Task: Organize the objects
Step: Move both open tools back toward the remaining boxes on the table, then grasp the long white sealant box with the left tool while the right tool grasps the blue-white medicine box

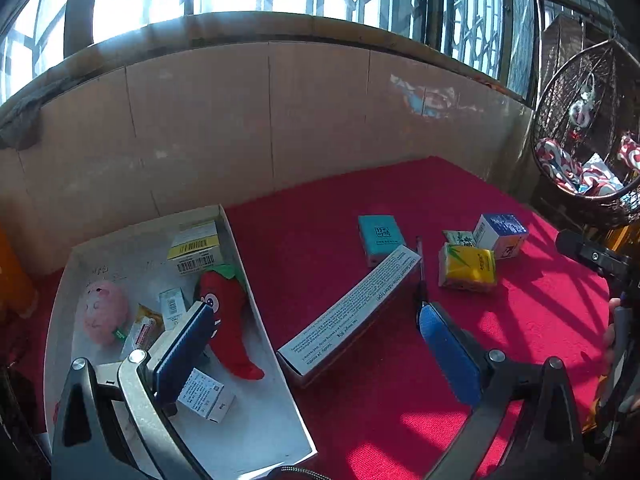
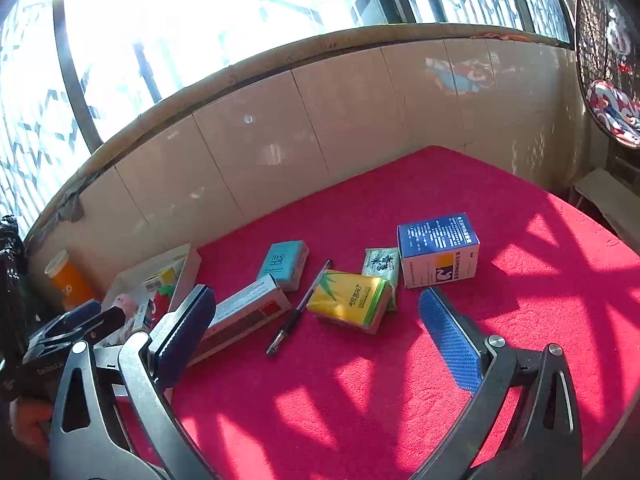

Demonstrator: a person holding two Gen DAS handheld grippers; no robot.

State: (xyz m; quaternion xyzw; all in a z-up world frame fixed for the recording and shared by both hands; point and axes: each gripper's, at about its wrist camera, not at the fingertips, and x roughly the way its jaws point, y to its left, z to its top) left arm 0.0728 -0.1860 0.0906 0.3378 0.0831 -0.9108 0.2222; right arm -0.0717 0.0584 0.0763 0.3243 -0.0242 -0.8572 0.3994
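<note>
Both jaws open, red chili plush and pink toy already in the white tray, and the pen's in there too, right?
Not the pen. The right wrist view shows it lying on the red cloth between the long box and the yellow tissue pack. The rest is right.

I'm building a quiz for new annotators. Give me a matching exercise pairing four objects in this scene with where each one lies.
Things:
1. red chili plush
2. black pen
3. teal box
4. orange bottle

Places:
A. outside the white tray, by the wall
B. between the long carton and the yellow tissue pack
C. inside the white tray
D. on the red cloth, behind the long carton

Pairs: 1-C, 2-B, 3-D, 4-A
</note>
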